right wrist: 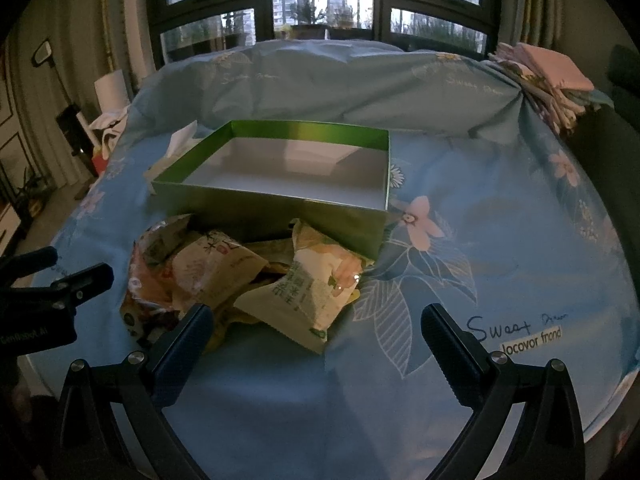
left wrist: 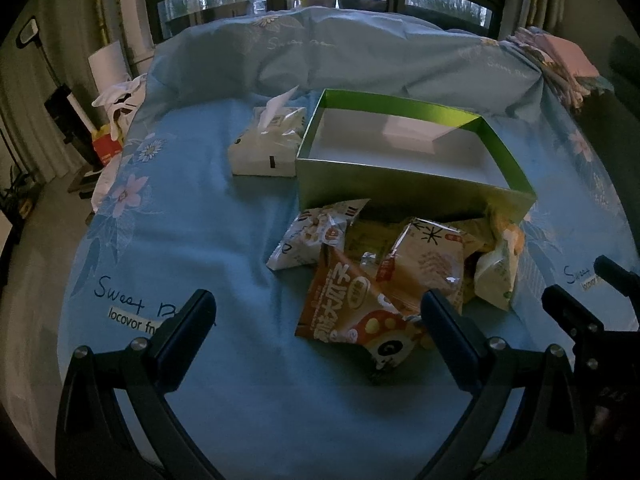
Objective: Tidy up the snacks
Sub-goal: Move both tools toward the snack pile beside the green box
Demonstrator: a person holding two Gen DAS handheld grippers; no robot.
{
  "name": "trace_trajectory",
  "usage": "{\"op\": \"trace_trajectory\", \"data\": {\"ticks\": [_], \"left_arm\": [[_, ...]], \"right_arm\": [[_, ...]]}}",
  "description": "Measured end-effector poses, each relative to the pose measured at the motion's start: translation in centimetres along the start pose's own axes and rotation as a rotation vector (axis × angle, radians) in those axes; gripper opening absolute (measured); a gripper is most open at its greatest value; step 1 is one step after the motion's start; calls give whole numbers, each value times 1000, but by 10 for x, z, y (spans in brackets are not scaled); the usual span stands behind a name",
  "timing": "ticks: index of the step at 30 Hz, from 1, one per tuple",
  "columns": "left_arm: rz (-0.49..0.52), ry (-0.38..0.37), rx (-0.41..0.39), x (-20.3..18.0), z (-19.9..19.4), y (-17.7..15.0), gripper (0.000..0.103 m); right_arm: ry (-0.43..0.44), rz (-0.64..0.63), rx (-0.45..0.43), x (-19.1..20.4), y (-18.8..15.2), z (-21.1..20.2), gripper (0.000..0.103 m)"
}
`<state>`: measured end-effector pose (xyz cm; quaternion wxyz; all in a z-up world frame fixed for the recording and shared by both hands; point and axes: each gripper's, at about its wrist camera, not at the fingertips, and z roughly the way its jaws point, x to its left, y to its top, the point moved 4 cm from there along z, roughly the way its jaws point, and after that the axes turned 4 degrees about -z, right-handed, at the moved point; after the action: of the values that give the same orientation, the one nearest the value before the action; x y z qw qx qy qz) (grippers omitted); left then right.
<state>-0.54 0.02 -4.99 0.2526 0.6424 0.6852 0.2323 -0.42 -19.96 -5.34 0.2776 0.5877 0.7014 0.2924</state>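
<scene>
An empty green box (left wrist: pixel 400 190) (right wrist: pixel 276 210) with a white floor sits on the blue bedsheet. A heap of snack packets (left wrist: pixel 400 268) (right wrist: pixel 240 280) lies against its near wall. An orange packet (left wrist: pixel 352 304) lies nearest in the left wrist view, and a pale green packet (right wrist: pixel 304 296) lies nearest in the right wrist view. My left gripper (left wrist: pixel 316 312) hangs open above the sheet, short of the heap, with nothing between its fingers. My right gripper (right wrist: pixel 316 320) is open too, near the pale green packet, gripping nothing. Each gripper shows at the edge of the other's view.
A tissue pack (left wrist: pixel 268 148) lies just left of the box. A rumpled blue duvet (left wrist: pixel 340 52) is bunched up behind it, with folded cloths (right wrist: pixel 548 76) at the back right. The bed's left edge drops to a floor with clutter (left wrist: pixel 108 120).
</scene>
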Motion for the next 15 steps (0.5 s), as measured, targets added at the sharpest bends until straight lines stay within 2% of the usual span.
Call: {"op": "trace_trajectory", "data": {"ticks": [9,11,12,15], "left_arm": [[-10,-6,24,1,7,-1,103],[-30,-29,32,3,9,-1,103],[-40,-47,39,4,10,-2,103],[-62,-74,61,7,14,-5,103]], "right_arm": [[6,15,-14,-2,-2,3,103],[10,14,19,-2,-3,5,103],[18,15,41,-3,-3,7,103],[119,68,36,-5,-5,9,103]]}}
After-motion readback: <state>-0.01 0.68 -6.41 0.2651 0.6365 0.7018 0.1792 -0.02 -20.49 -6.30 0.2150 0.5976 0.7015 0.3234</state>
